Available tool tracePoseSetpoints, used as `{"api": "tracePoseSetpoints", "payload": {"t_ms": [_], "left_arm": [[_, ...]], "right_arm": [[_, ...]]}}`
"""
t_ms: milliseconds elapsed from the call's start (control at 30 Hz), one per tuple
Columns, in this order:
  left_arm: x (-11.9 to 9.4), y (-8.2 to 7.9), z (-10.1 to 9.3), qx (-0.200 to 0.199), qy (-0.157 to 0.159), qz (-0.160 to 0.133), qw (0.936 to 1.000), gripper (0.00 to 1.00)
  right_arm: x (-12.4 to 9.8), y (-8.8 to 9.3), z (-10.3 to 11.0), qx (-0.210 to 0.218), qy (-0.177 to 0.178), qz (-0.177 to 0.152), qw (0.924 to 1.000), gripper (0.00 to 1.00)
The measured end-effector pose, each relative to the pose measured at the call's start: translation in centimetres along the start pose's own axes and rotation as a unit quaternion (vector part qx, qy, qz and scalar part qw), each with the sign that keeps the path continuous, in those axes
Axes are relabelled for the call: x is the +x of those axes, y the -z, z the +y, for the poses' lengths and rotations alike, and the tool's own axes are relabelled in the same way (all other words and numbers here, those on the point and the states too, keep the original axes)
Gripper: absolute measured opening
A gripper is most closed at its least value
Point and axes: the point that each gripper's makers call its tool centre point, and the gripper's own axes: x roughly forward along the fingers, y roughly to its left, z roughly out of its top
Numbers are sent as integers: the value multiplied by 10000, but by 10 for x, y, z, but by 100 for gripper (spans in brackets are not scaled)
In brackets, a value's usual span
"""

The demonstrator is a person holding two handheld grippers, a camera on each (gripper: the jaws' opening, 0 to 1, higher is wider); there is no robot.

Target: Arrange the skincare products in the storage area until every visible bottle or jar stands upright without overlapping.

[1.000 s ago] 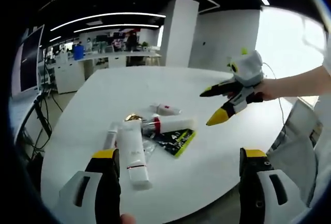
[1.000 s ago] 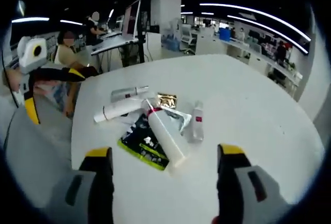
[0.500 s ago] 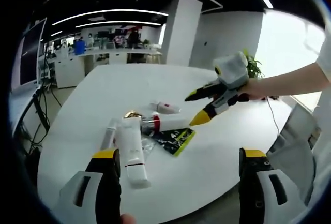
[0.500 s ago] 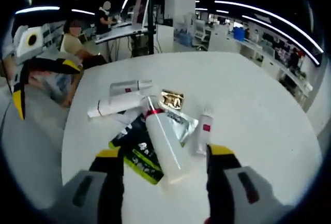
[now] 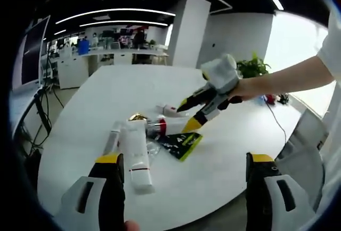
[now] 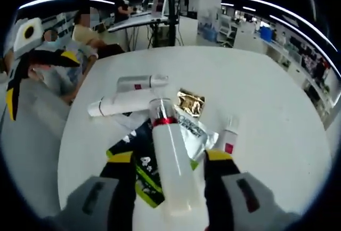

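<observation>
Right gripper (image 6: 166,156) advanced since half a second ago; jaws parted, now flanking white bottle (image 6: 171,161) lying flat on round table (image 6: 266,92), atop green-black sachet (image 6: 139,168). Left gripper (image 5: 184,159): wide apart, unloaded, over table's near edge. Tubes (image 6: 125,102) lying flat.

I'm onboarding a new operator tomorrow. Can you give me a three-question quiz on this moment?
1. True or false: every product on the table stands upright.
2. What lies between the right gripper jaws? A) gold sachet B) red-collared bottle C) black-green packet
3. Fill in: the left gripper is ____.

Key: 1 false, all lie flat. 2 B. 3 open, over the table edge.
</observation>
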Motion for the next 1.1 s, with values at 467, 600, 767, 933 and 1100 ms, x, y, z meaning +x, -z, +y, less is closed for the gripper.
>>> {"api": "tracePoseSetpoints", "payload": {"t_ms": [467, 600, 767, 933, 1100], "left_arm": [[1, 1, 1, -37, -8, 29, 10000, 92], [0, 1, 1, -57, -16, 26, 10000, 92], [0, 1, 2, -83, -20, 14, 10000, 92], [-1, 1, 3, -95, -38, 2, 9999, 92], [-1, 1, 3, -100, -44, 11, 9999, 91]], "right_arm": [[33, -4, 7, -469, -535, 777, 9944, 40], [40, -6, 9, -520, -590, 926, 9926, 37], [46, -6, 7, -613, -599, 1115, 9901, 33], [49, -2, 5, -664, -605, 1406, 9860, 30], [50, -1, 5, -625, -604, 1625, 9829, 30]]}}
